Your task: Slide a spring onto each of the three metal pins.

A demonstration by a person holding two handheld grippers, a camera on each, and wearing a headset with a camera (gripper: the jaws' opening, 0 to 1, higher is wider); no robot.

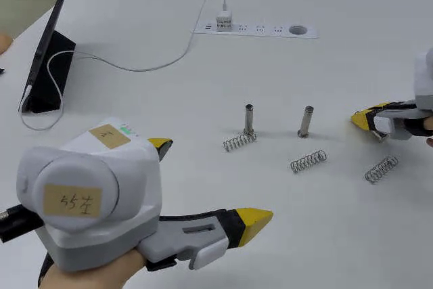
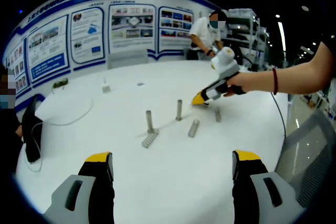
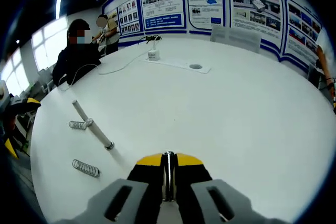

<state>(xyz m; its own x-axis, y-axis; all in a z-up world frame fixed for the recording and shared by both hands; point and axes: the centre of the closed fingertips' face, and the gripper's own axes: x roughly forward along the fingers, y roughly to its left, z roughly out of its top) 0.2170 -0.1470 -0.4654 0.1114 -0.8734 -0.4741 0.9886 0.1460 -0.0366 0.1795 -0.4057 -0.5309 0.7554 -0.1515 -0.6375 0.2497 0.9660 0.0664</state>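
Two metal pins stand upright on the white table, one on the left [image 1: 249, 119] and one on the right [image 1: 306, 121]. Three springs lie flat: one [image 1: 239, 141] against the left pin's foot, one [image 1: 308, 161] in front of the right pin, one [image 1: 381, 169] farther right. My left gripper [image 1: 207, 181] is open near the front edge, with nothing between its jaws [image 2: 173, 158]. My right gripper [image 1: 362, 120] hovers right of the pins, above the rightmost spring. It is shut on a thin metal pin [image 3: 168, 182].
A white power strip [image 1: 257, 29] with a plugged charger and a trailing cable [image 1: 169, 64] lies at the back. A black tablet on a stand [image 1: 47, 65] sits at the far left. People stand beyond the table [image 3: 79, 51].
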